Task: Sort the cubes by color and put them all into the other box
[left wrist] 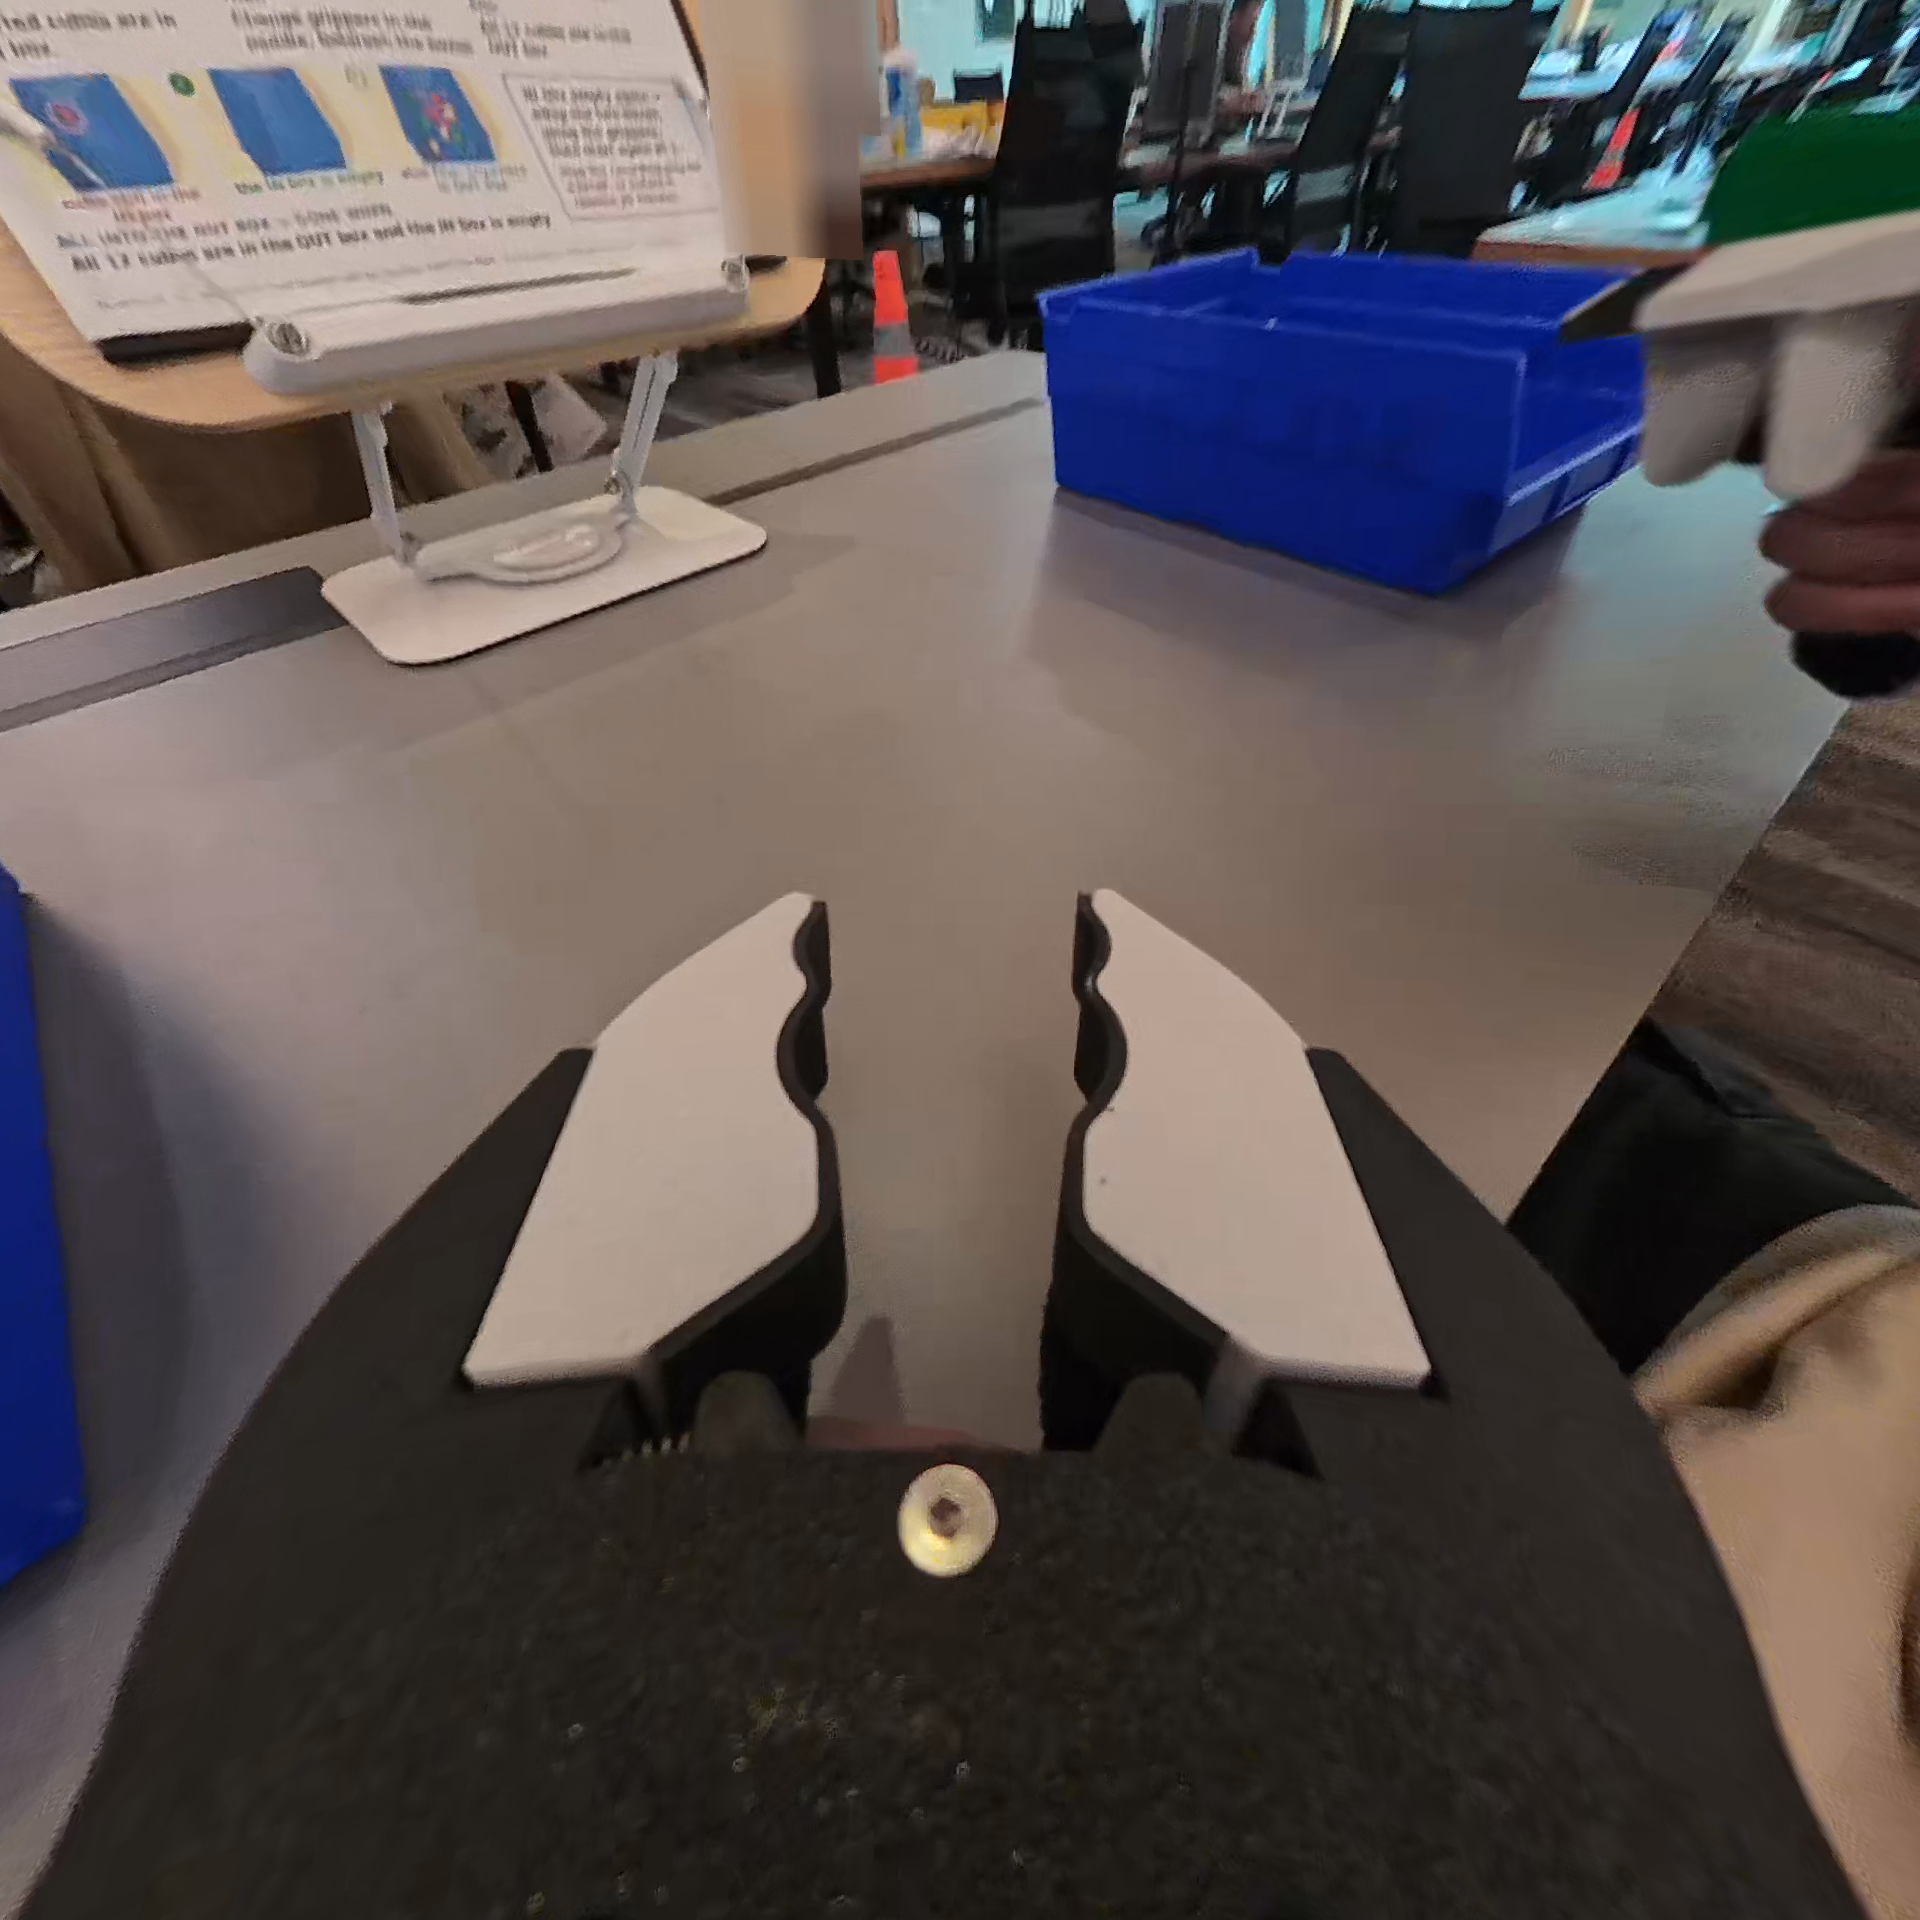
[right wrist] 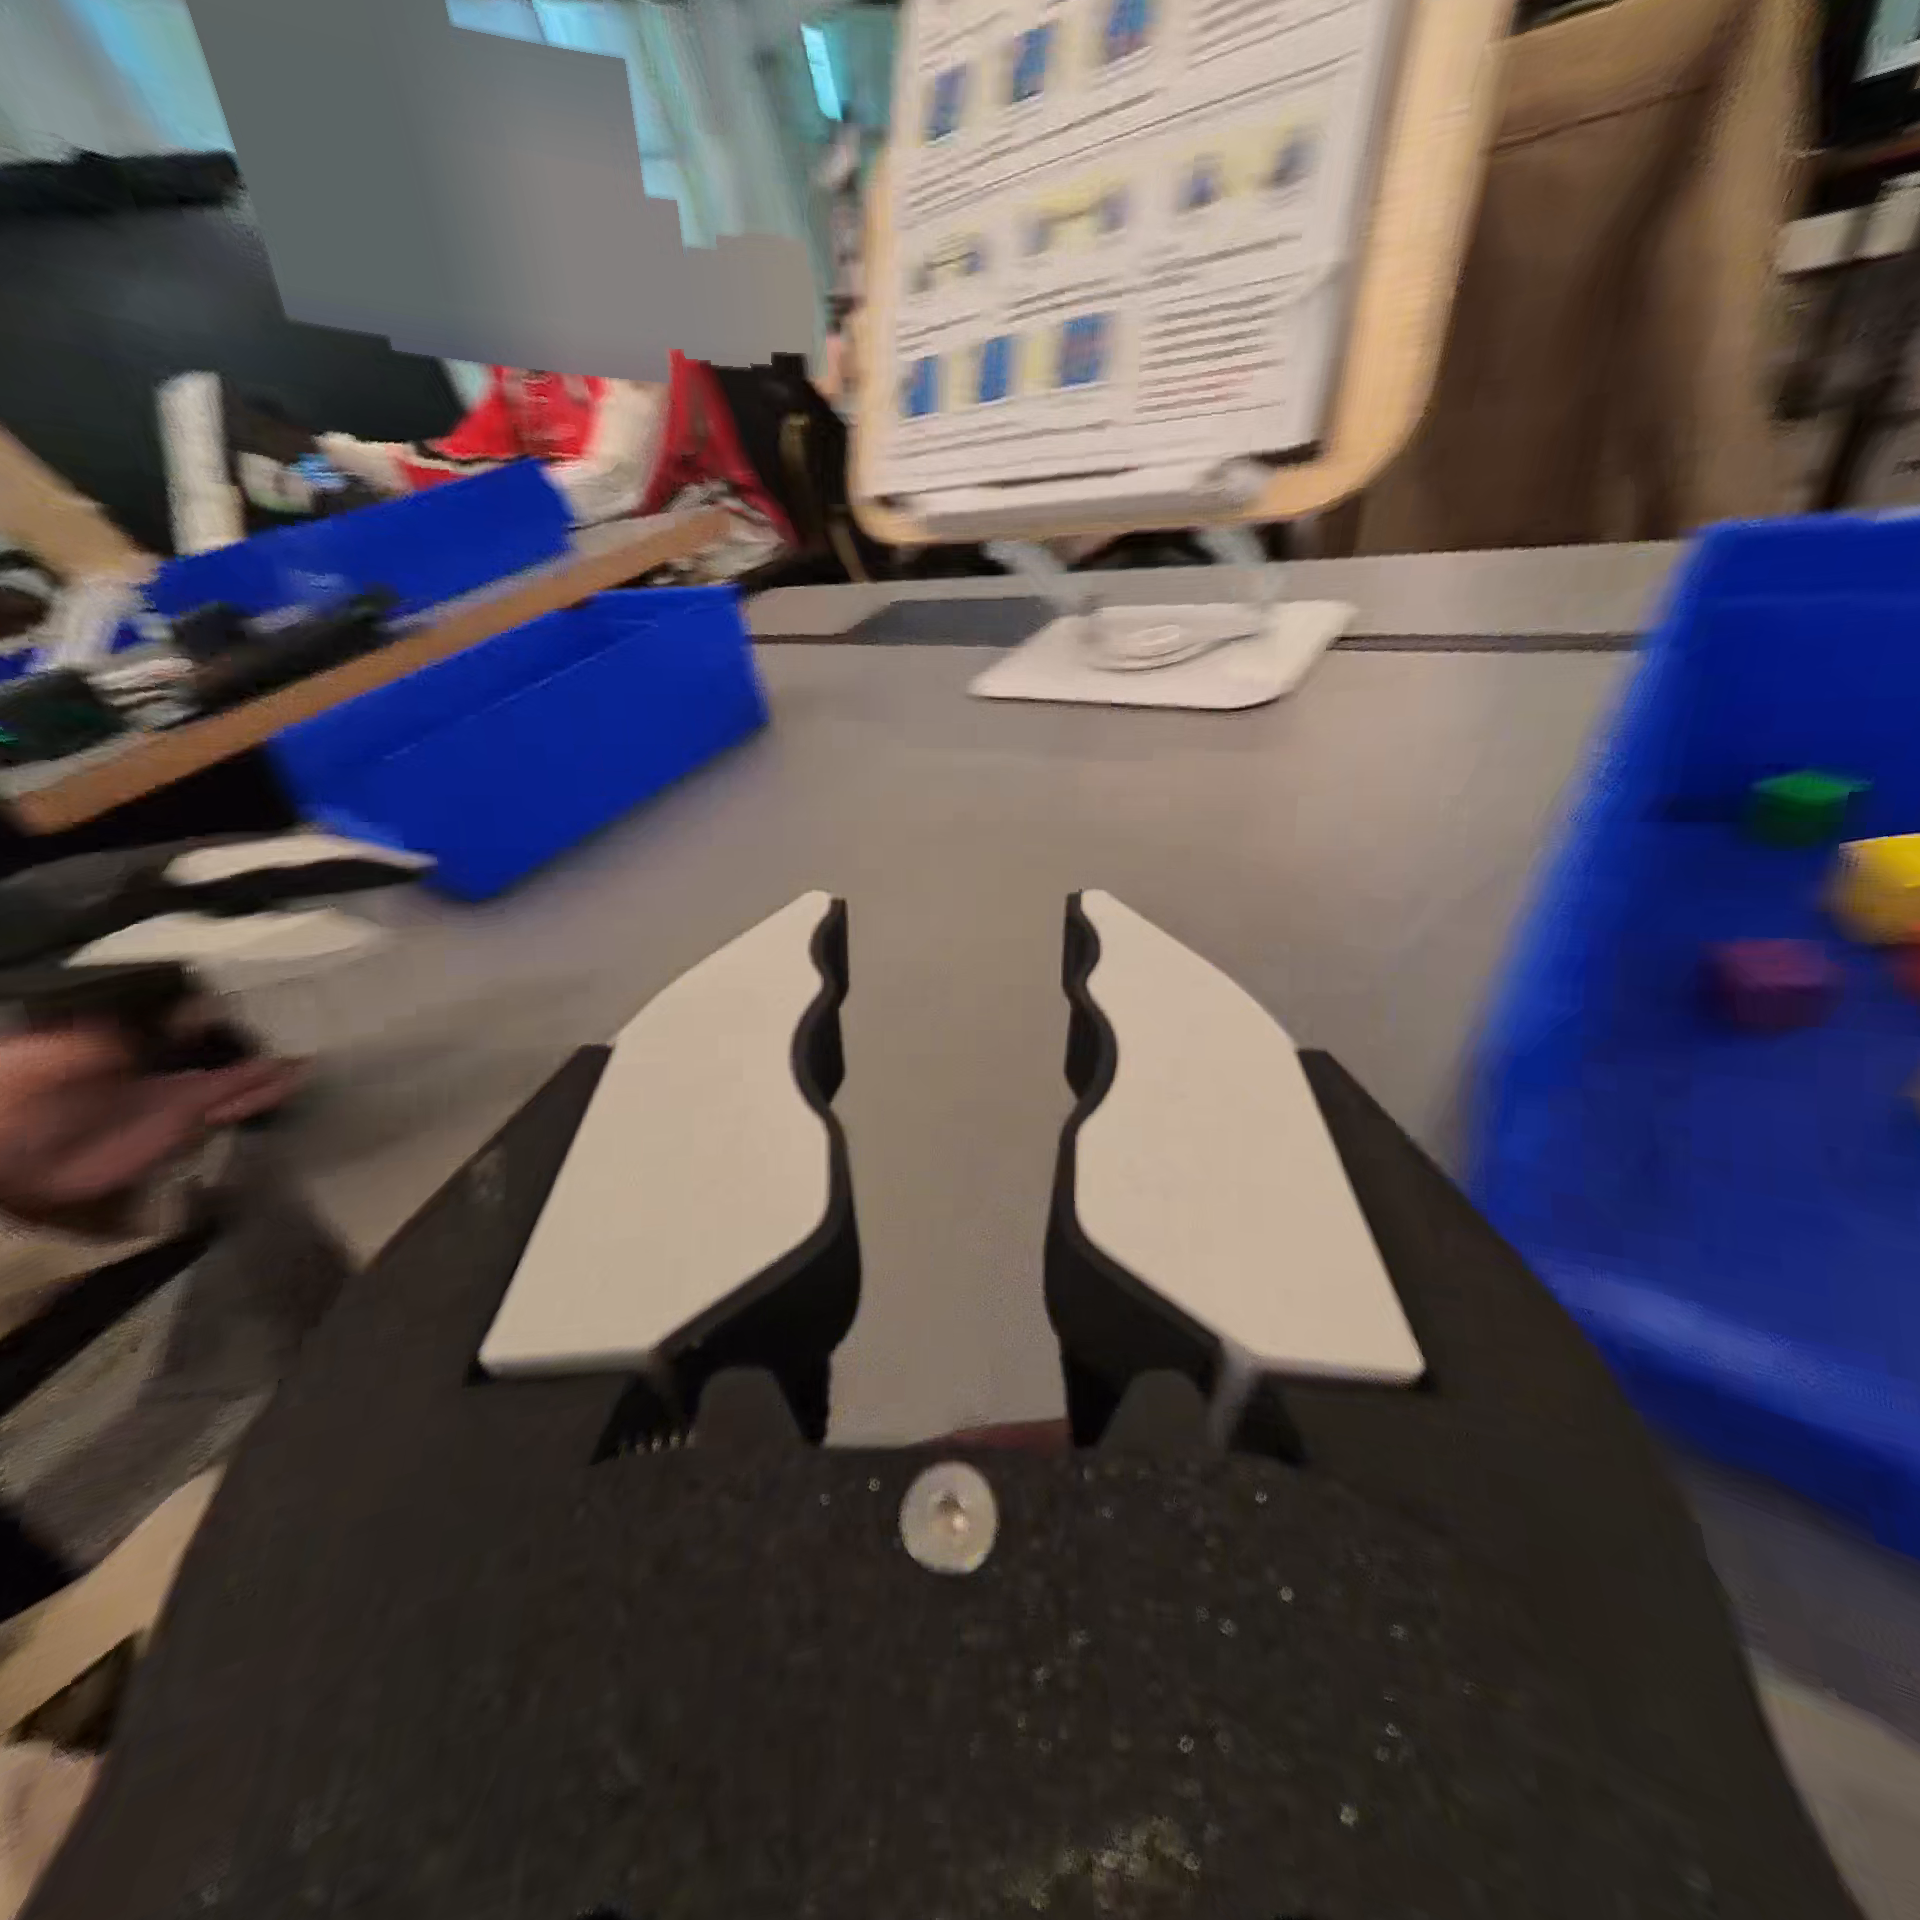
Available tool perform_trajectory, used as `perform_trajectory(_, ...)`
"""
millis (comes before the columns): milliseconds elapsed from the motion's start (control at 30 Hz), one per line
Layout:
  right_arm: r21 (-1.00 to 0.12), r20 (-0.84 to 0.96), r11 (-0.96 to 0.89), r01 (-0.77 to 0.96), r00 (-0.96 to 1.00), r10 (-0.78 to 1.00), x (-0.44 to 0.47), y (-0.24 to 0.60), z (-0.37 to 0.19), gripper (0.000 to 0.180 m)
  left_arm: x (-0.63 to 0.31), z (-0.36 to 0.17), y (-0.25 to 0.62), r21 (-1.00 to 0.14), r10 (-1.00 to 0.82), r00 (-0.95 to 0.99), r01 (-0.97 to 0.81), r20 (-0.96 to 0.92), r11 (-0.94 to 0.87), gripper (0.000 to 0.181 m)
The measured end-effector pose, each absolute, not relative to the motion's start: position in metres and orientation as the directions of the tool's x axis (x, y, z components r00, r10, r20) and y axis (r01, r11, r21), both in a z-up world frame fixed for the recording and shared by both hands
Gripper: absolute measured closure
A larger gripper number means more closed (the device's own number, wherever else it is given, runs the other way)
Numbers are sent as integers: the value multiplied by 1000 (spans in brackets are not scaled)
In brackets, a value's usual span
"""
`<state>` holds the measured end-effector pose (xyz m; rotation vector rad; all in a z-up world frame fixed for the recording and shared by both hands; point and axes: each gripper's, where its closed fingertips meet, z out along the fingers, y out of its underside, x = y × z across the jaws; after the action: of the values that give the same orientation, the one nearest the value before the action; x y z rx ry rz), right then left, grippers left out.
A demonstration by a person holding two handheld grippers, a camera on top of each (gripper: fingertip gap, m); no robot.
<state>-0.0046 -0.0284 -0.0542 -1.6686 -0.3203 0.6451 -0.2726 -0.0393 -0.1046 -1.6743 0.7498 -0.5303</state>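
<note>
My left gripper (left wrist: 951, 904) is open and empty, low over the grey table (left wrist: 935, 675). A blue box (left wrist: 1340, 416) stands far right; its inside is hidden. Another blue box (left wrist: 31, 1226) shows at the left edge. My right gripper (right wrist: 951, 899) is open and empty; the view is blurred. To its right, a blue box (right wrist: 1662, 1143) holds a green cube (right wrist: 1803, 805), a yellow cube (right wrist: 1881, 888) and a purple cube (right wrist: 1766, 982). A second blue box (right wrist: 520, 727) stands far left. The right gripper also shows in the left wrist view (left wrist: 1714, 296), beside the far box.
A white stand (left wrist: 540, 561) holding an instruction sheet stands at the back of the table, also in the right wrist view (right wrist: 1153, 655). The table's right edge (left wrist: 1662, 987) runs past a person's sleeve. Chairs, desks and an orange cone lie beyond. Spacing between my two grippers at the tips: around 30 cm.
</note>
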Motion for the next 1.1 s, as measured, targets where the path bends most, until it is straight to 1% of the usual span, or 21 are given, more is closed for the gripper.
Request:
perform_trajectory(67,-967,-231,-228,-113,769,596,-46,-50,-74,136,-274,-113,-35,-956,-707,706,-239,-49,-173,138)
perform_trajectory(133,-966,-235,-236,-104,730,642,-73,-62,-83,137,-276,-117,-31,-947,-694,719,-243,-30,-210,137)
perform_trajectory(200,-969,-210,-239,-60,708,674,-89,-68,-92,137,-275,-117,-29,-948,-693,721,-219,2,-231,137)
perform_trajectory(267,-970,-168,-241,-3,725,668,-91,-67,-104,138,-276,-119,-27,-944,-687,727,-216,15,-249,136)
perform_trajectory(333,-961,-204,-277,-9,701,683,-93,-70,-111,138,-277,-121,-25,-940,-682,732,-229,4,-251,135)
perform_trajectory(433,-943,-284,-328,-64,672,684,-92,-72,-111,139,-279,-121,-25,-935,-677,736,-250,-13,-254,135)
perform_trajectory(500,-934,-312,-349,-80,661,683,-90,-71,-110,139,-295,-101,-18,-943,-634,772,-245,-49,-226,136)
perform_trajectory(567,-932,-322,-351,-92,656,683,-89,-71,-106,139,-334,-62,3,-962,-520,850,-204,-82,-183,143)
perform_trajectory(600,-932,-324,-350,-95,654,684,-89,-71,-106,139,-358,-44,18,-966,-449,891,-169,-65,-197,144)
perform_trajectory(667,-930,-327,-358,-88,645,691,-92,-72,-107,139,-402,-24,51,-957,-352,936,-76,29,-281,141)
perform_trajectory(700,-928,-329,-363,-83,640,695,-94,-73,-109,139,-423,-22,72,-944,-298,952,-31,72,-328,134)
perform_trajectory(767,-924,-333,-377,-69,631,701,-97,-73,-113,139,-468,-33,121,-907,-142,984,36,104,-420,116)
perform_trajectory(800,-920,-338,-386,-63,625,704,-99,-74,-115,139,-489,-45,145,-884,-52,993,71,107,-463,110)
perform_trajectory(833,-917,-345,-395,-60,617,707,-101,-75,-116,139,-506,-58,167,-858,29,993,117,118,-501,107)
perform_trajectory(933,-913,-353,-404,-55,605,714,-103,-78,-117,140,-537,-104,218,-765,210,968,238,136,-599,107)
perform_trajectory(1000,-915,-343,-402,-42,607,717,-103,-79,-119,140,-553,-128,239,-699,315,946,278,80,-659,110)
perform_trajectory(1100,-916,-337,-399,-39,613,715,-98,-79,-120,140,-563,-153,258,-623,387,921,325,39,-711,111)
